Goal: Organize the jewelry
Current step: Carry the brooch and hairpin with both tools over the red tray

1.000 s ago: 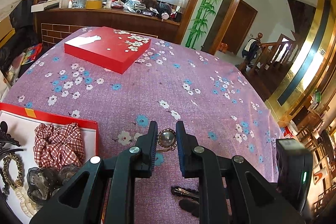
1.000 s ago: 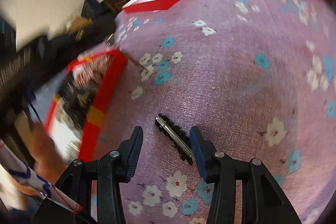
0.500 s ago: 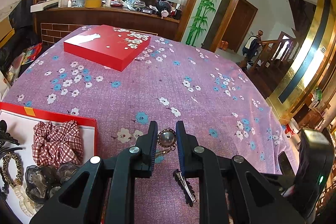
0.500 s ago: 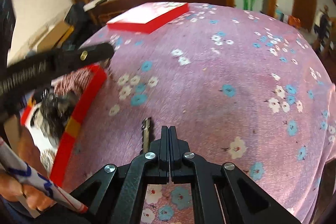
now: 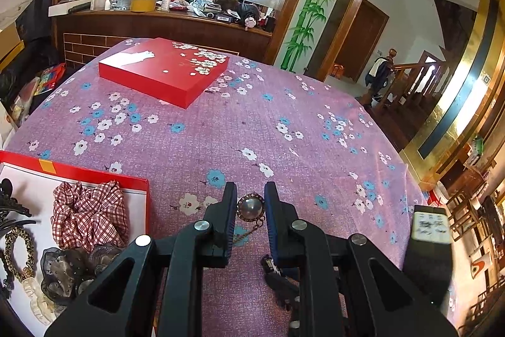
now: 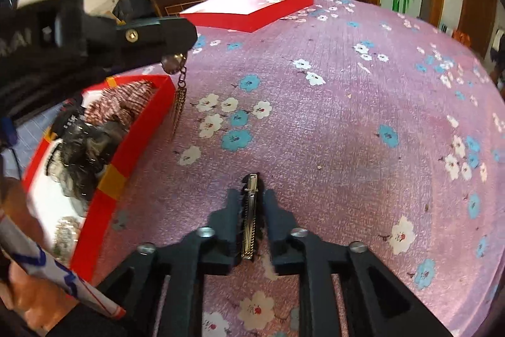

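Observation:
My left gripper [image 5: 250,198] is shut on a round pearl brooch [image 5: 250,207] with a dangling chain tassel, held above the cloth. In the right wrist view the brooch [image 6: 171,62] hangs from that gripper just right of the open red box [image 6: 139,128]. My right gripper [image 6: 251,201] is shut on a silver hair clip [image 6: 249,220] with a black trim, held lengthwise between the fingers over the cloth. The clip [image 5: 272,266] also shows low in the left wrist view. The open box [image 5: 72,172] holds a checked scrunchie [image 5: 88,213] and several dark hair pieces.
A closed red lid with white blossoms [image 5: 164,70] lies at the far side of the purple flowered tablecloth [image 5: 284,122]. A wooden counter with clutter [image 5: 164,18] stands behind the table. A hand [image 6: 19,286] shows at the lower left.
My right gripper closed on the hair clip and lifted it, turning it lengthwise. My left gripper kept hold of the brooch and stayed near the box's right edge.

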A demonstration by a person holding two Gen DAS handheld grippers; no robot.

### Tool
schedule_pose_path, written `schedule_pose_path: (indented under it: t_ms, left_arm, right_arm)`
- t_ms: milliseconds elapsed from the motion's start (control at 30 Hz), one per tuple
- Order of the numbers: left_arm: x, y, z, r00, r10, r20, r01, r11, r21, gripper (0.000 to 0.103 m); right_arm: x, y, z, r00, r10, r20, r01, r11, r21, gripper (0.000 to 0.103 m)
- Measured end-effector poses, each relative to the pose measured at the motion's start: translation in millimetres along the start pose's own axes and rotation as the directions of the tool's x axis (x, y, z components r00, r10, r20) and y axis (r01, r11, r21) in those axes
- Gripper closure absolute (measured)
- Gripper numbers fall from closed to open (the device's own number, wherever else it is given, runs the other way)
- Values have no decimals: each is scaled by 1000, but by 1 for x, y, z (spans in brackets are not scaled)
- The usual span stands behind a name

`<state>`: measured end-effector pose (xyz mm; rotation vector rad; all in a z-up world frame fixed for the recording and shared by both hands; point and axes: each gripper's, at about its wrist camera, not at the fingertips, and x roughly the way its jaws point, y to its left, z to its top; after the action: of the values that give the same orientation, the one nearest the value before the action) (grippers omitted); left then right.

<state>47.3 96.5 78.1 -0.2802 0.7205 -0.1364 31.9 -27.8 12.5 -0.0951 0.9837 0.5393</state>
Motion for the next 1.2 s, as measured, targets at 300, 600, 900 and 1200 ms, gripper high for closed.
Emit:
schedule_pose_path:
  t_ms: [300,600,900,1200]
  left_arm:
    - [-1,2,-1,1000,8,1,-8,1000,0,87]
    - [1,-1,-2,1000,10,0,-10,1000,10,87]
    - [2,-2,-3,1000,11,-1,-11,1000,9,87]
    - [39,-14,-14,980,63,-187,-52,997,64,71]
  right_arm:
    - [-13,-7,-3,999,-36,30,36,999,11,96]
    - [-48,-34,3,987,48,151,-71,986,149,96]
    - [-59,-45,3,978,77,193,-119,969,218,96]
    - [-63,-60,2,975,81,205,-138,950,279,96]
